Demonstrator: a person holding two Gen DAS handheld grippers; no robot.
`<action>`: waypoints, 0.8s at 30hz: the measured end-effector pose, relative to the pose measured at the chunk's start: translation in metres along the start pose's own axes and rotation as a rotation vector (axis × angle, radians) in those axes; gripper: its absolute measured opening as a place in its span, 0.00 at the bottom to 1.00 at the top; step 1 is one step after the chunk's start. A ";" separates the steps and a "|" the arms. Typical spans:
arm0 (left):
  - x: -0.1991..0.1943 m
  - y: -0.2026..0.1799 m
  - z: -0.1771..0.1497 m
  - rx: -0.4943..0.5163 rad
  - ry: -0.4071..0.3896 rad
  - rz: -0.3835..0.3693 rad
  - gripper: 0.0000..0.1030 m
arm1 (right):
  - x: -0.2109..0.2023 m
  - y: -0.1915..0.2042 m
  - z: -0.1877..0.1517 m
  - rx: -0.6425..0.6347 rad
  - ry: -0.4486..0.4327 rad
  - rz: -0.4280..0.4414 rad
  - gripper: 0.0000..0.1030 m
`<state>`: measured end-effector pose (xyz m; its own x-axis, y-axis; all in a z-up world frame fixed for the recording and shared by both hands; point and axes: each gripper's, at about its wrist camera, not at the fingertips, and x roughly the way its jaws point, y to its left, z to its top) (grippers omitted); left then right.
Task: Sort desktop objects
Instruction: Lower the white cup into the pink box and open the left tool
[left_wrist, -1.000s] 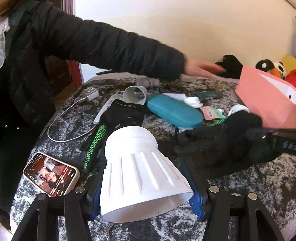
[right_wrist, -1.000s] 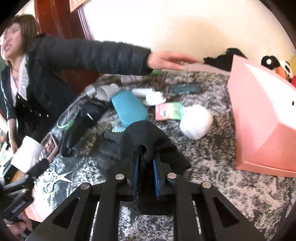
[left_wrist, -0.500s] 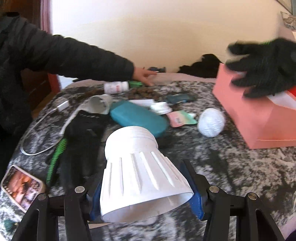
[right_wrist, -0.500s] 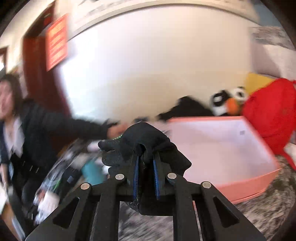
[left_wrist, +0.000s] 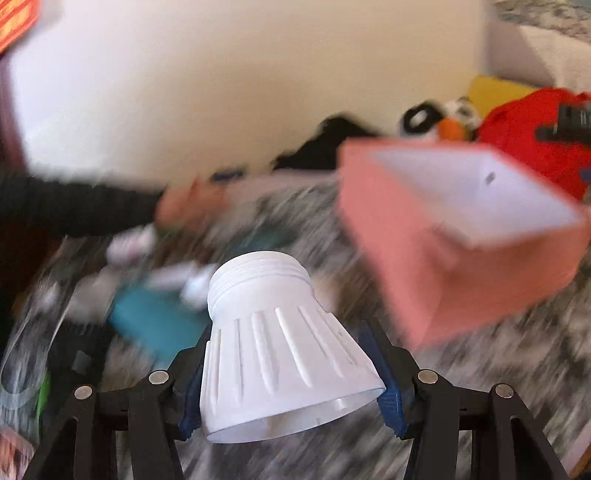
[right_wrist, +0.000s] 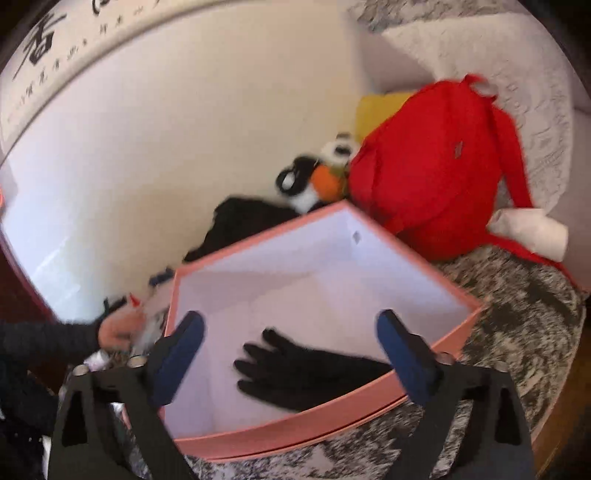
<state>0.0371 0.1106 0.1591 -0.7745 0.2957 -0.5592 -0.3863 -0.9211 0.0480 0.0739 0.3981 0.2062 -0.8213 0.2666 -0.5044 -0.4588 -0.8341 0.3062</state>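
Right now R gripper (right_wrist: 290, 354) jaws apart over black glove (right_wrist: 310, 373) in pink box (right_wrist: 436, 347); L gripper (left_wrist: 291, 373) clamped on white cup (left_wrist: 280, 350) w/ box next, judging

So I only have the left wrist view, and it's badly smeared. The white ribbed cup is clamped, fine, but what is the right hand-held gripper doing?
Observer: The right hand-held gripper is open, above the pink box, with nothing between its fingers.
Operator: I can't see the box floor. Anything in it?
Observer: One black glove lies on the floor near the front wall, fingers spread.
Operator: Is the blurred hand on my left holding something?
Observer: That person's hand is at the box's left outer corner; what it grips is too blurred to name.
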 end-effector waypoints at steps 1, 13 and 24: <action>0.010 -0.009 0.010 0.017 0.009 -0.003 0.61 | -0.004 -0.003 0.002 0.005 -0.012 -0.005 0.96; 0.107 -0.088 0.096 0.121 0.099 -0.070 1.00 | -0.015 -0.035 0.021 0.111 -0.042 0.002 0.96; -0.013 0.038 0.014 -0.101 -0.067 -0.024 1.00 | -0.016 0.009 0.009 0.049 -0.038 0.113 0.96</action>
<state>0.0253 0.0757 0.1799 -0.7990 0.3307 -0.5021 -0.3549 -0.9335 -0.0501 0.0797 0.3905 0.2246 -0.8806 0.1912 -0.4336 -0.3778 -0.8356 0.3987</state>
